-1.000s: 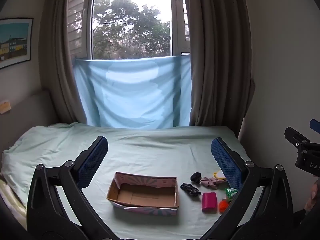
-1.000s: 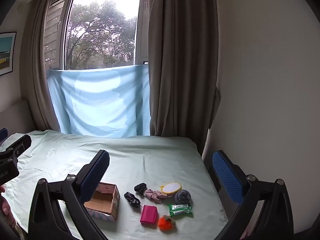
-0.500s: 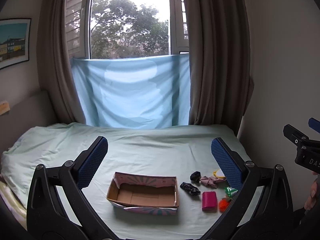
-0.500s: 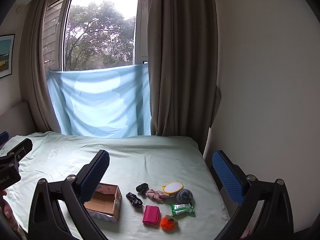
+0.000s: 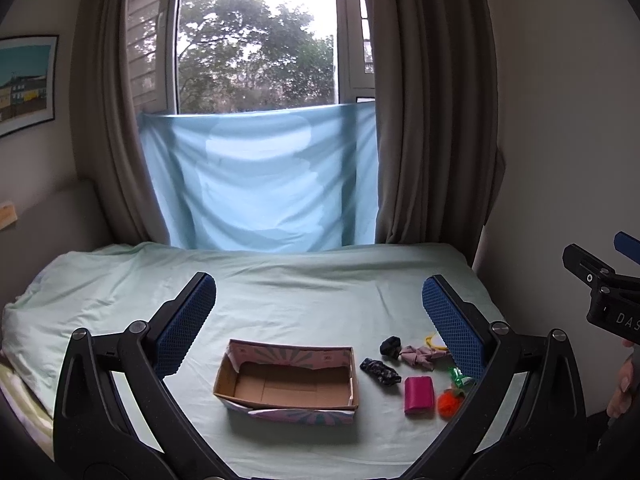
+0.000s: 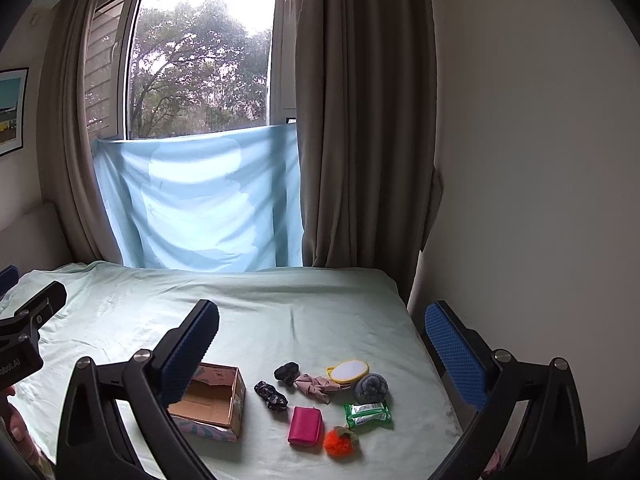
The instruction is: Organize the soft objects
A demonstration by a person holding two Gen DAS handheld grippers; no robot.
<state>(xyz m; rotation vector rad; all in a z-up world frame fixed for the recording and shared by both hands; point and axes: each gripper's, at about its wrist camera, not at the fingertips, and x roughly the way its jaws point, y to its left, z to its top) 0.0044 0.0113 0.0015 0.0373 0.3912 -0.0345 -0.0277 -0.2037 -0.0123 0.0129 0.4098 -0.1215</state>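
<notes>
An open, empty cardboard box (image 5: 286,385) (image 6: 210,404) sits on the pale green bed. To its right lie soft items: a dark patterned scrunchie (image 6: 271,396), a black scrunchie (image 6: 286,372), a pink bow (image 6: 316,386), a yellow-rimmed puff (image 6: 348,371), a grey rolled cloth (image 6: 372,388), a green packet (image 6: 367,414), a magenta pouch (image 6: 305,426) (image 5: 418,394) and an orange pom-pom (image 6: 339,441). My left gripper (image 5: 318,320) is open and empty, above the box. My right gripper (image 6: 322,344) is open and empty, above the items.
The bed (image 5: 304,280) fills the room to the window, where a light blue sheet (image 5: 260,184) hangs between brown curtains (image 6: 360,120). A white wall (image 6: 520,160) borders the bed's right edge. A framed picture (image 5: 24,84) hangs at left.
Both views have shifted slightly, showing the bed and items a little lower and closer. Nothing on the bed has moved; both grippers stay open.
</notes>
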